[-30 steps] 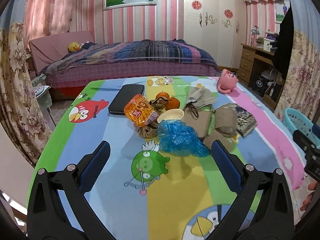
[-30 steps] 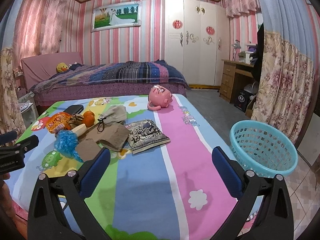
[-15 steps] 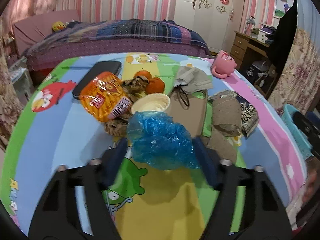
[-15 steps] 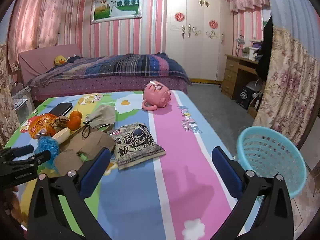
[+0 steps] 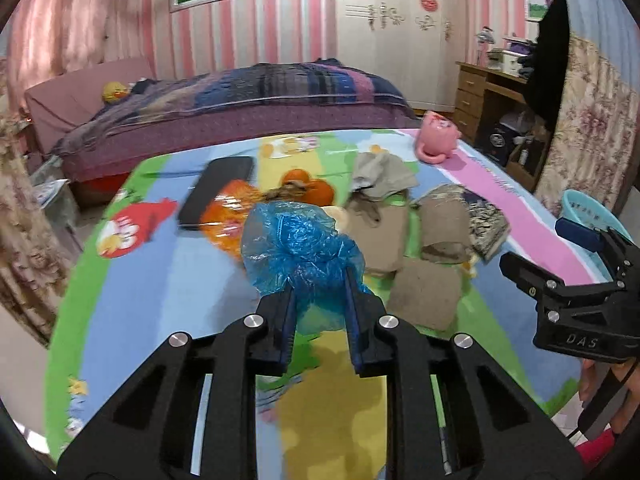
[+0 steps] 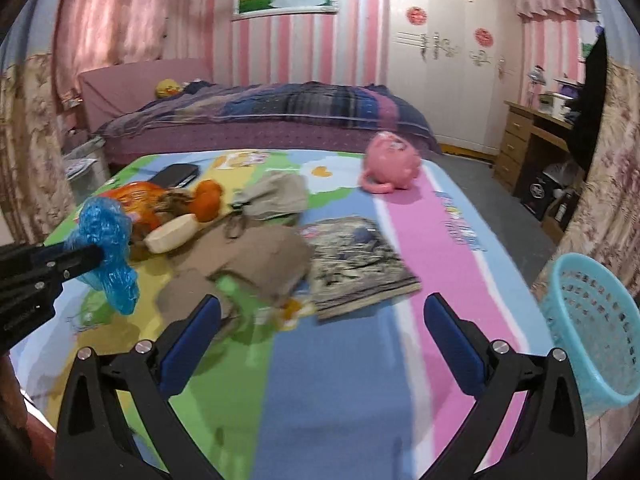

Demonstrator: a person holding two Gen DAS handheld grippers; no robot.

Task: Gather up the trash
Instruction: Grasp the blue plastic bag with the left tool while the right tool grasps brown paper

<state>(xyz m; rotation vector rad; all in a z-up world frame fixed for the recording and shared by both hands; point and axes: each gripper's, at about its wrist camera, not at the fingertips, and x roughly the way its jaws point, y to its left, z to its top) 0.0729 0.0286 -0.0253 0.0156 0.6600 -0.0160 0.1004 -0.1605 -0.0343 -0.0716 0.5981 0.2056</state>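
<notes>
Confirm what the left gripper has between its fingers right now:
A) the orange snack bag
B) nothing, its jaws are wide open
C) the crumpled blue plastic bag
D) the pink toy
C: the left gripper has just been closing, and its pads now pinch the crumpled blue plastic bag, seen from the right wrist view too; the orange snack bag and pink toy lie untouched on the table.
</notes>
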